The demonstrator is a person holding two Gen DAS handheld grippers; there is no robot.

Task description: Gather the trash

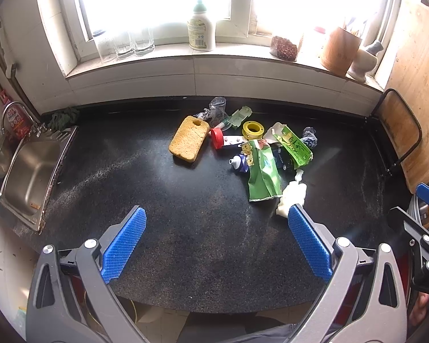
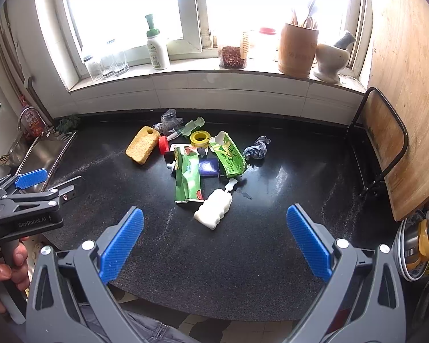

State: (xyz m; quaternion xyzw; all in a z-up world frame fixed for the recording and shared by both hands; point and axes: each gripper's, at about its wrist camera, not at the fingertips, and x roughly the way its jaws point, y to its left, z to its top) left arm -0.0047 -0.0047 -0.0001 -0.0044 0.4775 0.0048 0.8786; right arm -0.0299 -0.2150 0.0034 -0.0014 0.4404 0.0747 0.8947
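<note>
A pile of trash lies on the black countertop (image 1: 186,214): a yellow sponge (image 1: 189,137), a red cap (image 1: 216,138), a yellow tape ring (image 1: 253,129), green wrappers (image 1: 263,174), a green carton (image 1: 296,145), a crushed white bottle (image 1: 291,197) and crumpled plastic (image 1: 310,138). The same pile shows in the right wrist view: sponge (image 2: 143,145), green wrapper (image 2: 187,177), white bottle (image 2: 214,208), carton (image 2: 228,154). My left gripper (image 1: 216,228) is open and empty, hovering near the counter's front. My right gripper (image 2: 214,228) is open and empty, just short of the white bottle.
A steel sink (image 1: 31,177) lies at the left. The windowsill holds glasses (image 1: 123,44), a soap bottle (image 1: 201,30), a jar (image 1: 283,47), a wooden utensil holder (image 1: 340,50) and a mortar (image 1: 363,60). A cutting board rack (image 2: 383,140) stands at the right. Stacked bowls (image 2: 420,245) sit at lower right.
</note>
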